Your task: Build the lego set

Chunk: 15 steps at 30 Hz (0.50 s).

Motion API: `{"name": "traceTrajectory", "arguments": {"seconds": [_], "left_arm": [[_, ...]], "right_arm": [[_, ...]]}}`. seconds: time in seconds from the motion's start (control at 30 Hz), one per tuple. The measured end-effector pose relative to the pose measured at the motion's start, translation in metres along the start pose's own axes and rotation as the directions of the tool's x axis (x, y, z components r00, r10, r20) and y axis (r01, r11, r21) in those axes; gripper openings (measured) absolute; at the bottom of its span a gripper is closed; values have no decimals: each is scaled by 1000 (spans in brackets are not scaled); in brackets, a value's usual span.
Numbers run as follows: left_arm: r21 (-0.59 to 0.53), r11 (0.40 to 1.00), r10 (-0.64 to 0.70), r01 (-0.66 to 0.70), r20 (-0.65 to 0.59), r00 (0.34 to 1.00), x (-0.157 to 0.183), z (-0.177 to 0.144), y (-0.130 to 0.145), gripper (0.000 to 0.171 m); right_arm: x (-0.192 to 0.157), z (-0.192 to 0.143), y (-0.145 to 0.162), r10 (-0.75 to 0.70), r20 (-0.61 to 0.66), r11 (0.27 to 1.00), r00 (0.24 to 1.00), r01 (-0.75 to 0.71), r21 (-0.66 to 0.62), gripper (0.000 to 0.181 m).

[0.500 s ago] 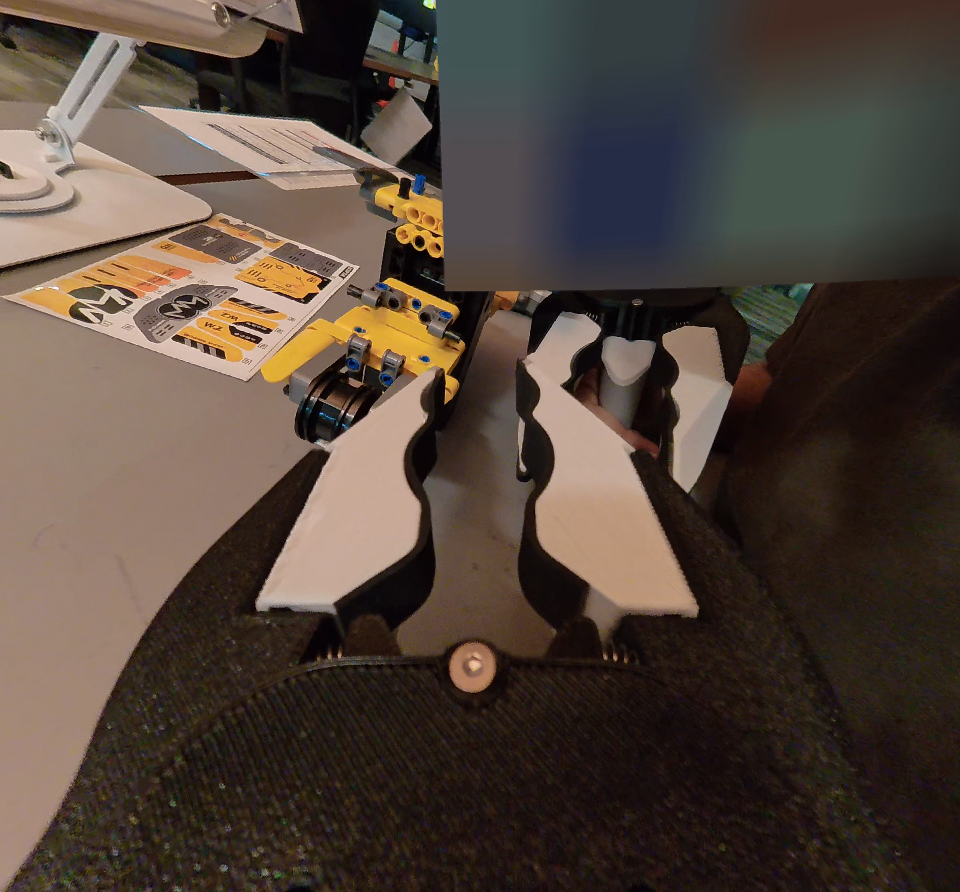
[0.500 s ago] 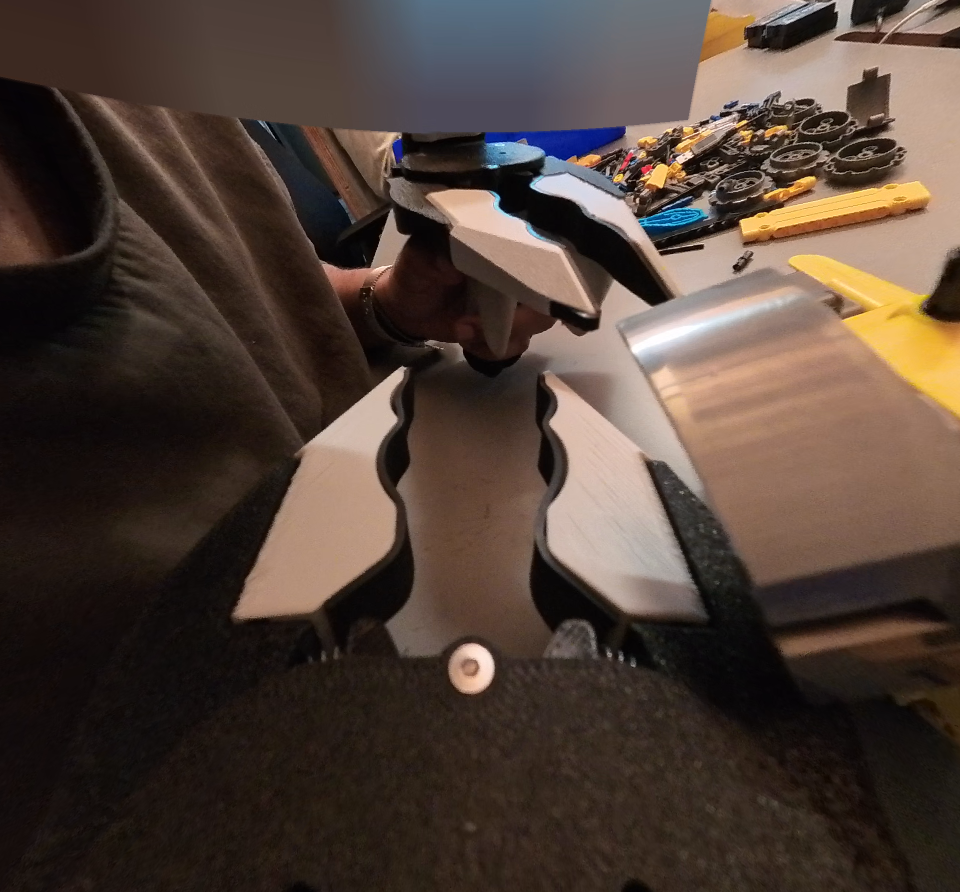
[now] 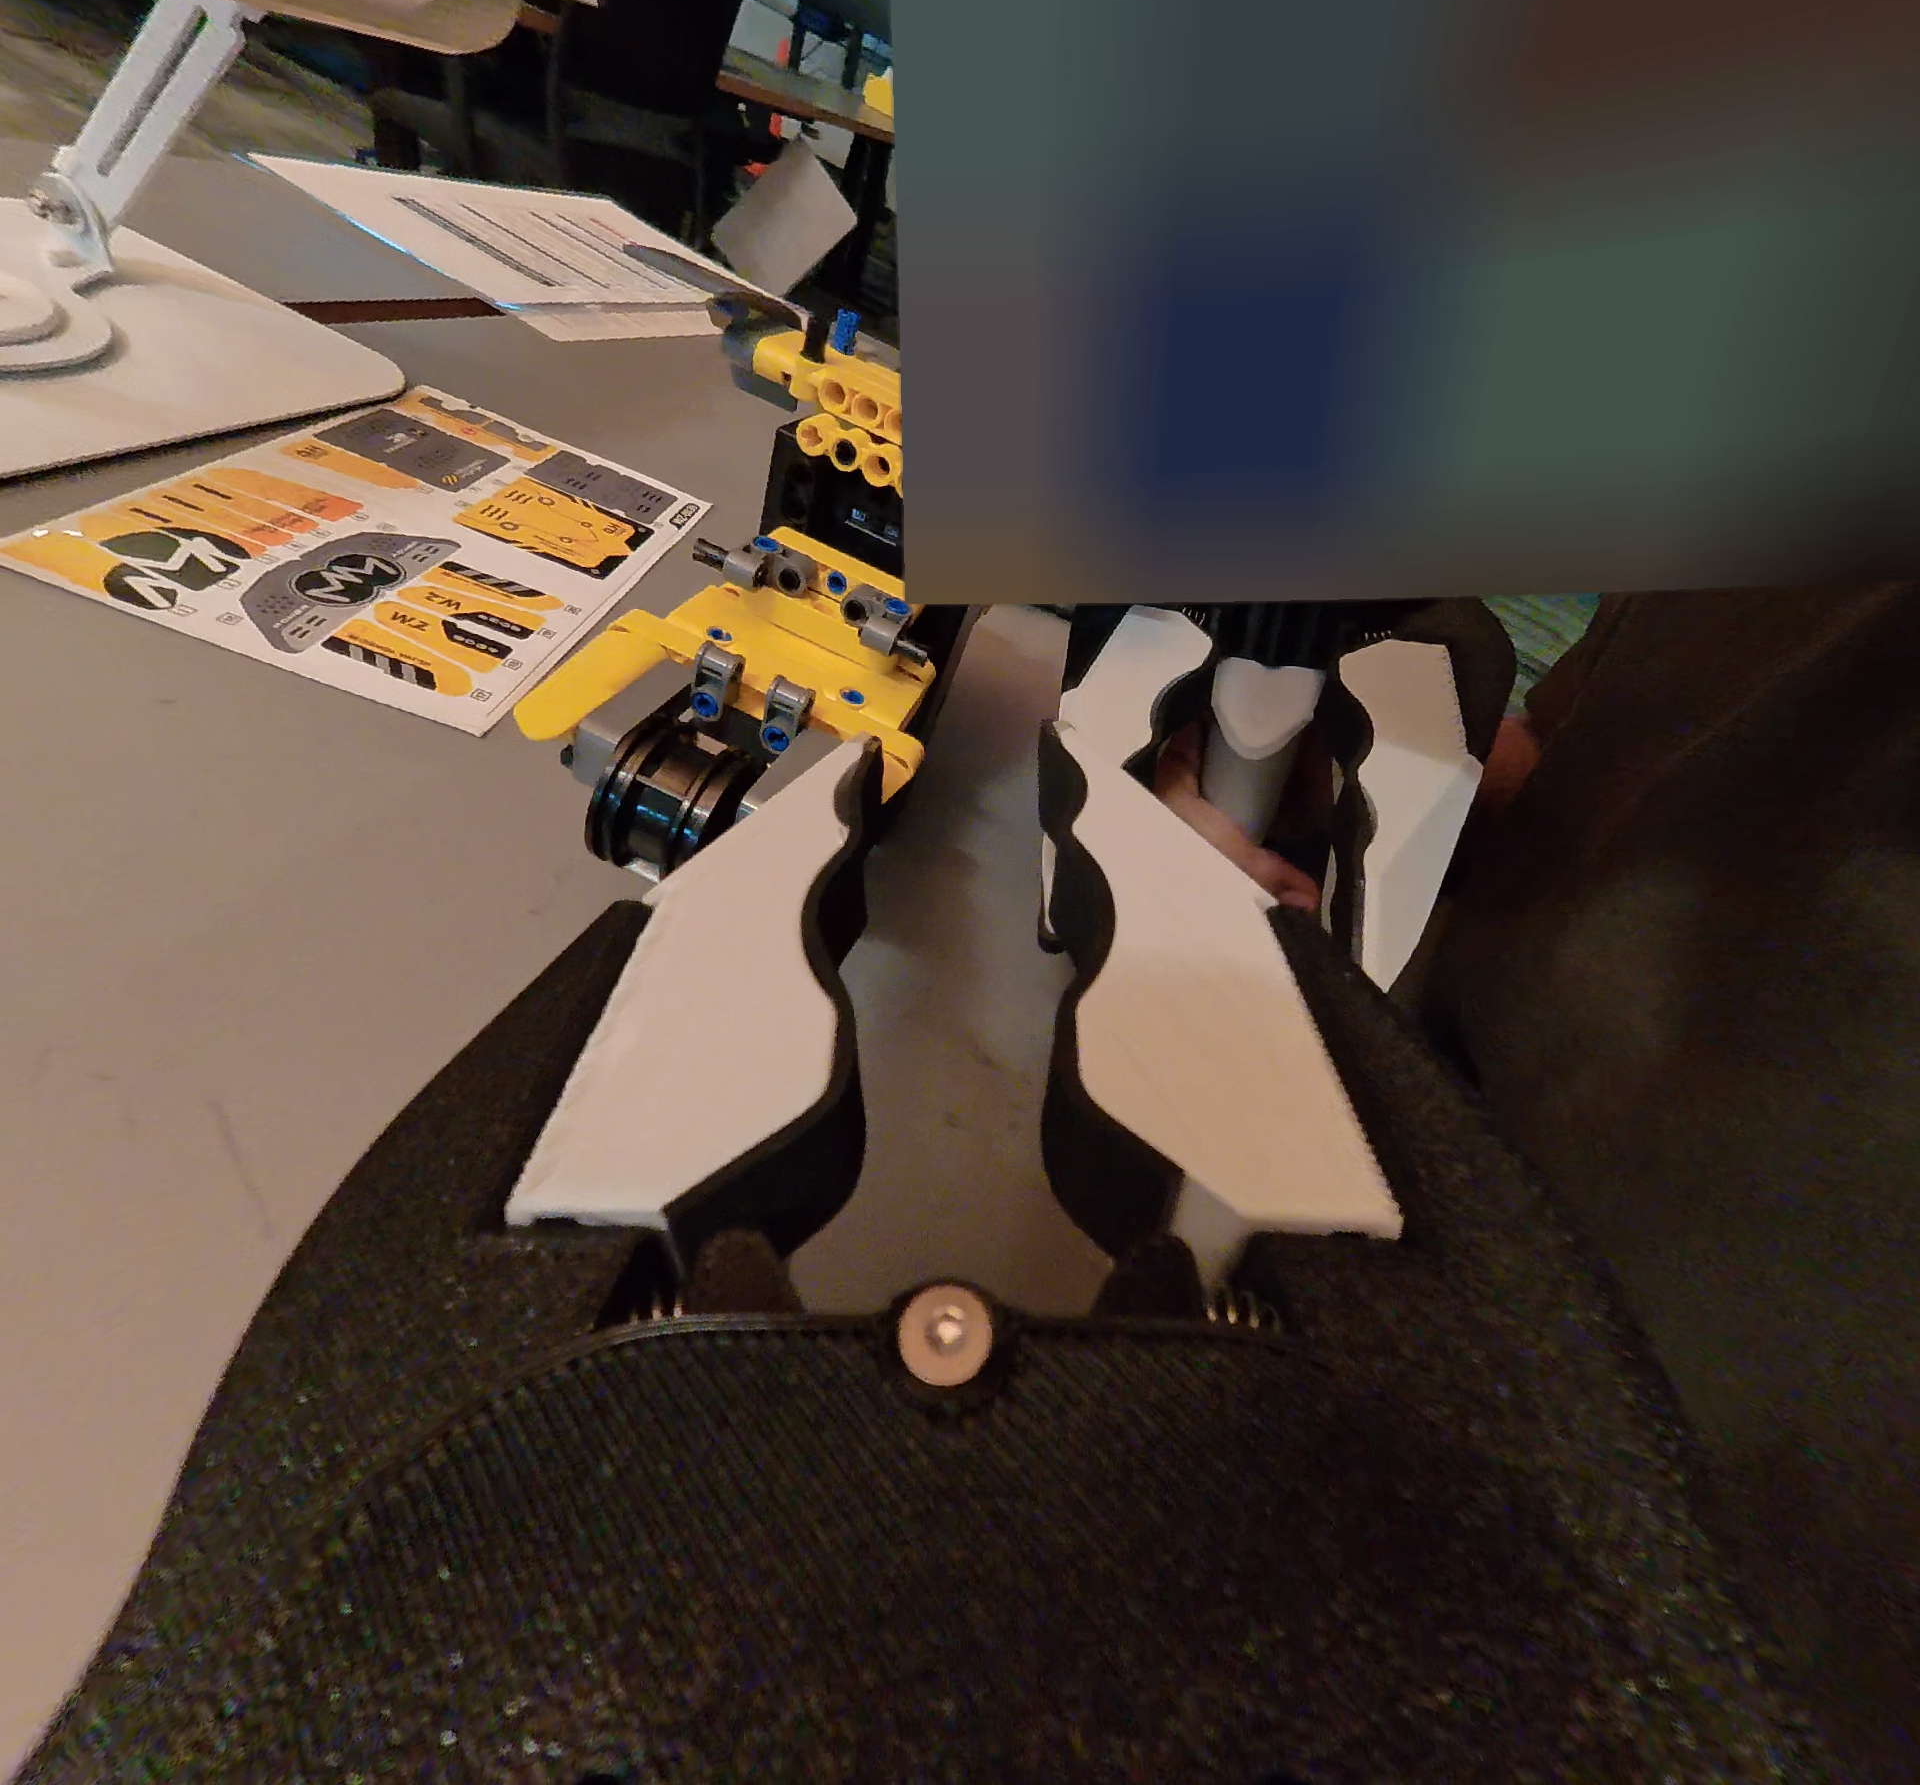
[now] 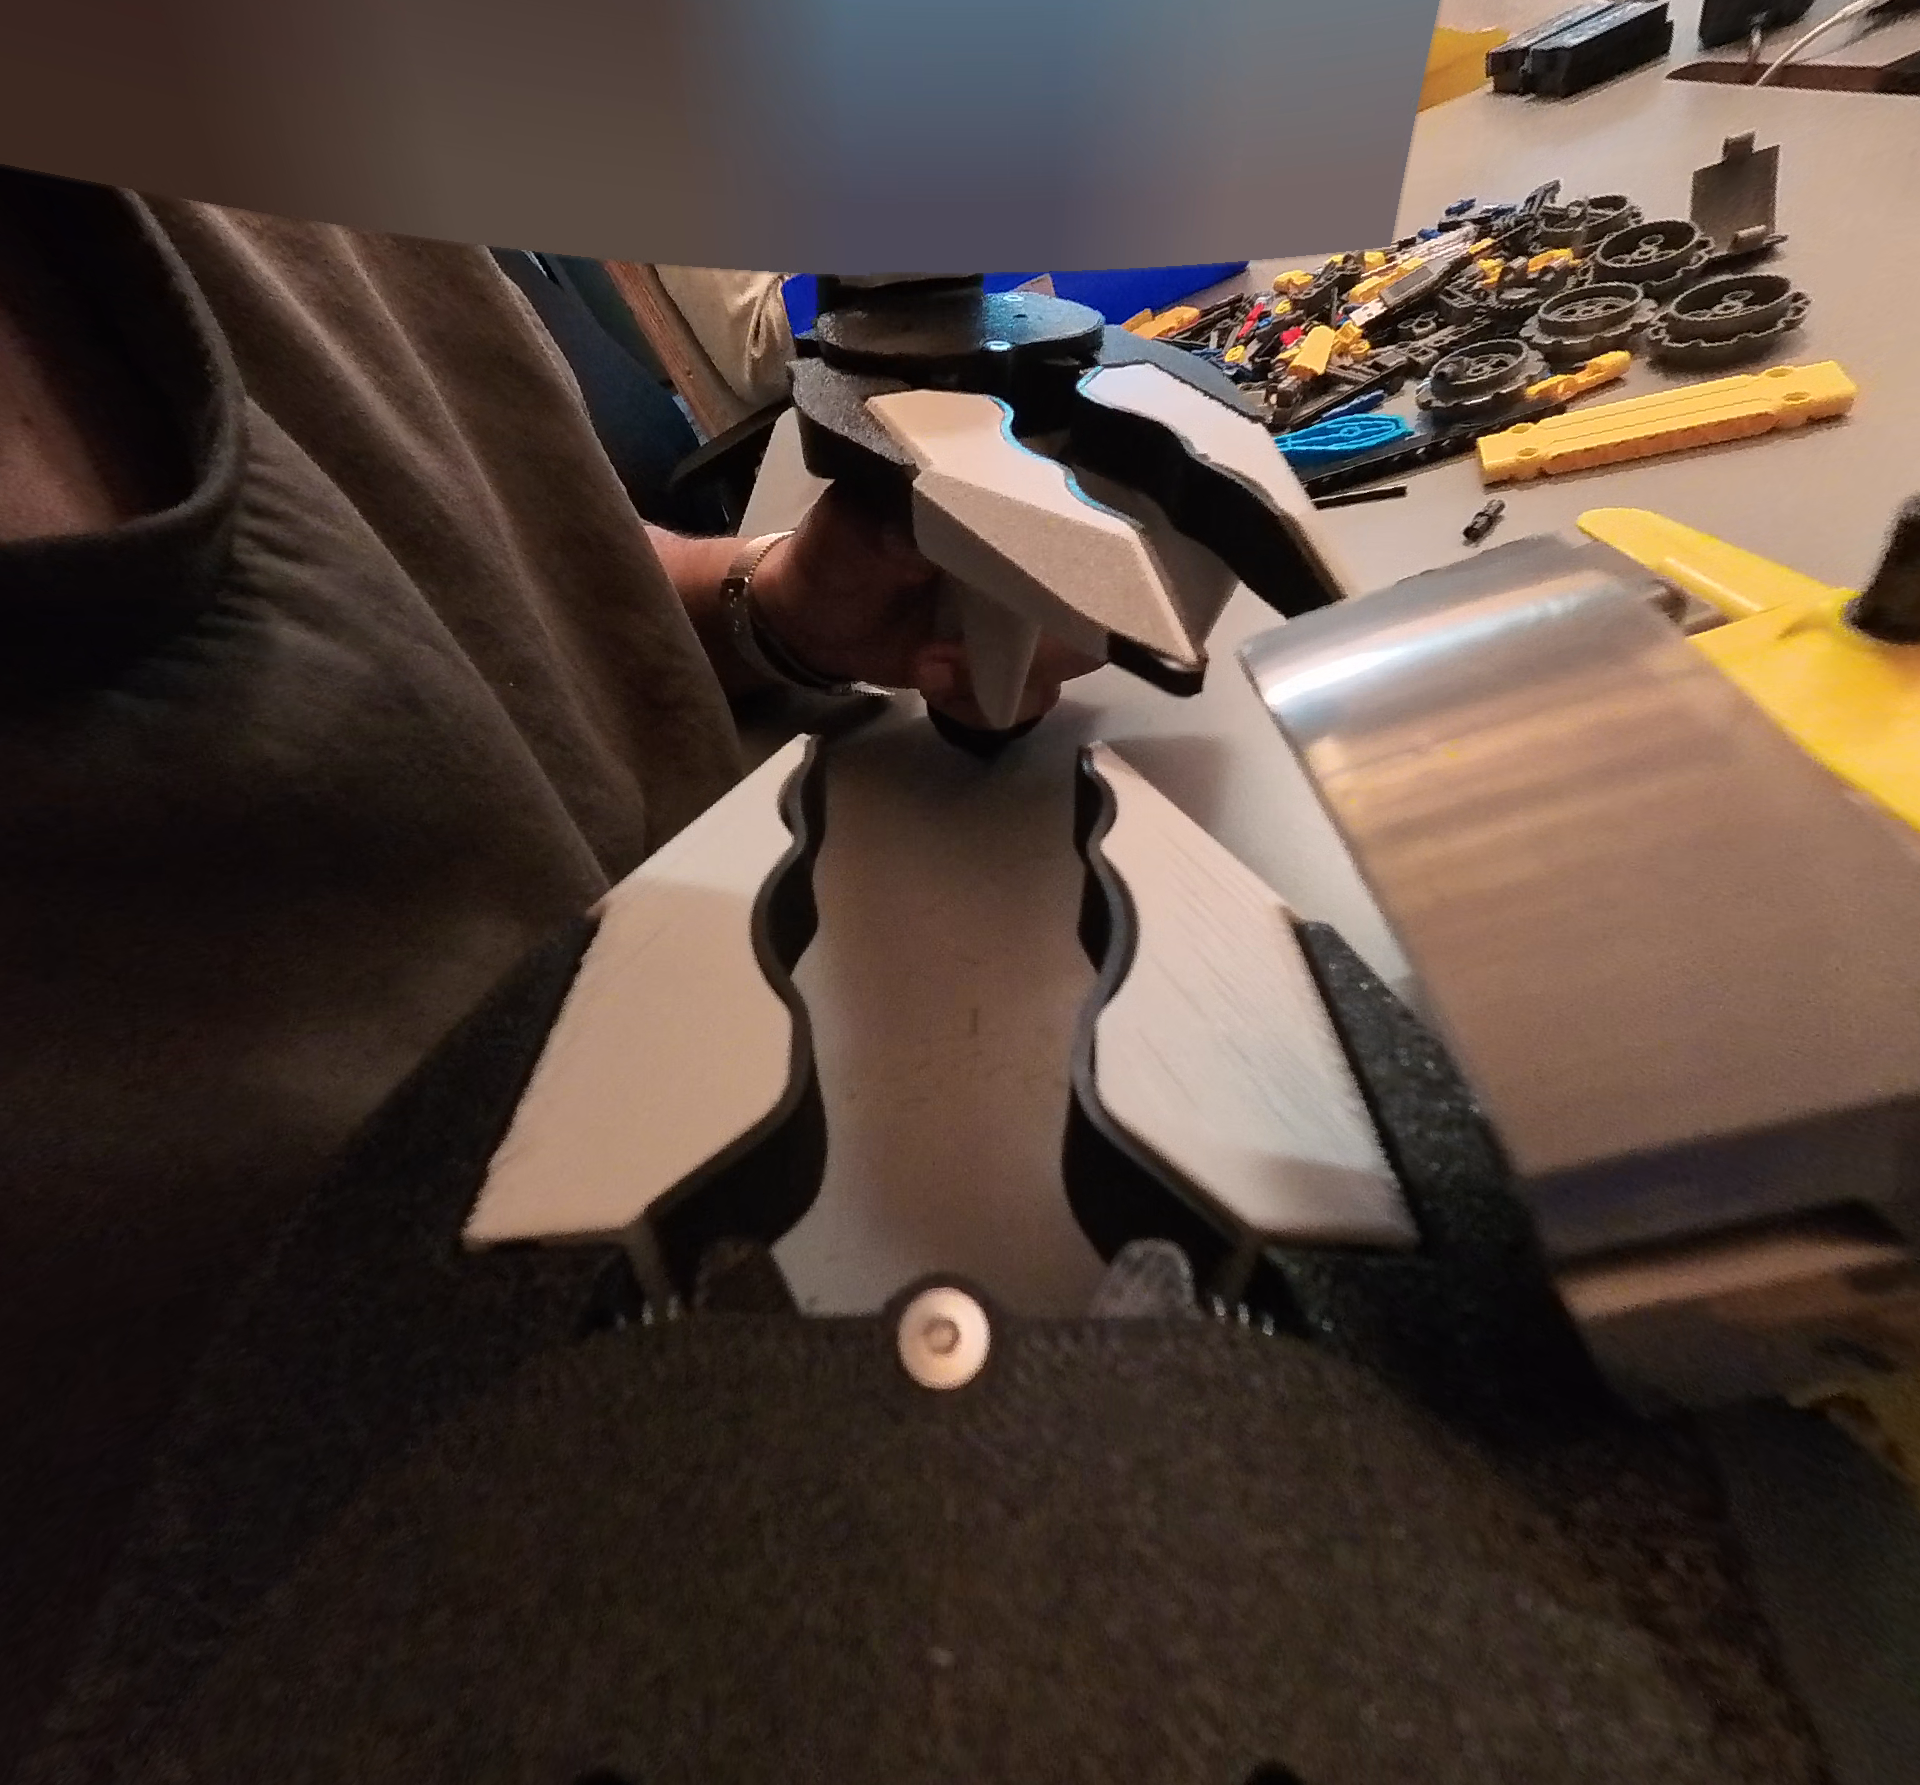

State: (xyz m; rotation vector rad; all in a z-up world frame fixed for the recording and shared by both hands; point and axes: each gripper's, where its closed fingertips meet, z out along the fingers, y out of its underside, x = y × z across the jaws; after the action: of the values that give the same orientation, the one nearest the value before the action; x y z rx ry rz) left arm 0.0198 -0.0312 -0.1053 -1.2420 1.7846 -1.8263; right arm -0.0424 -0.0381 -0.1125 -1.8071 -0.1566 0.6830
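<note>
Left wrist view: the left gripper (image 3: pixel 951 769) rests low over the grey table (image 3: pixel 260 904), its jaws parted with only bare tabletop between them; it holds nothing. Just ahead and to the left of its left fingertip sits a yellow brick-built vehicle model (image 3: pixel 769 665), the nearest thing to this gripper. Whether the fingertip touches the model cannot be told. A black wheel (image 3: pixel 665 800) sits at the model's near corner, and the body runs away from the camera toward the blurred patch. Farther left lies a sticker sheet (image 3: pixel 353 551), flat on the table, and beyond it a white stand base (image 3: pixel 177 364) and a printed paper (image 3: pixel 540 249). Ahead and to the right, the right gripper (image 3: pixel 1262 748) faces back toward the camera, close to the left one.

Right wrist view: the right gripper (image 4: pixel 951 759) also stands parted and empty, over bare table. A shiny grey curved panel (image 4: pixel 1558 904) of the model lies right beside its right finger, with yellow parts behind it. Straight ahead the left gripper (image 4: pixel 1174 634) points down and to the right, a hand (image 4: pixel 862 603) on its handle. A heap of loose bricks and black wheels (image 4: pixel 1558 301) lies well apart at the far right, with a long yellow beam (image 4: pixel 1662 416) beside it.
</note>
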Motion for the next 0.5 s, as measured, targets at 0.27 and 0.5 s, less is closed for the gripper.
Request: {"name": "traceTrajectory", "arguments": {"seconds": [0.27,0.5], "left_arm": [[-15,1000,-1,1,-1,1000,0,1,2,28],[-16,999,-28,28,-4,1000,-2,1,2,30]], "right_arm": [[-1,1,1,-20,-7,1000,1000,20,-7,47],[-1,1,1,-21,-8,1000,1000,21,-8,47]]}}
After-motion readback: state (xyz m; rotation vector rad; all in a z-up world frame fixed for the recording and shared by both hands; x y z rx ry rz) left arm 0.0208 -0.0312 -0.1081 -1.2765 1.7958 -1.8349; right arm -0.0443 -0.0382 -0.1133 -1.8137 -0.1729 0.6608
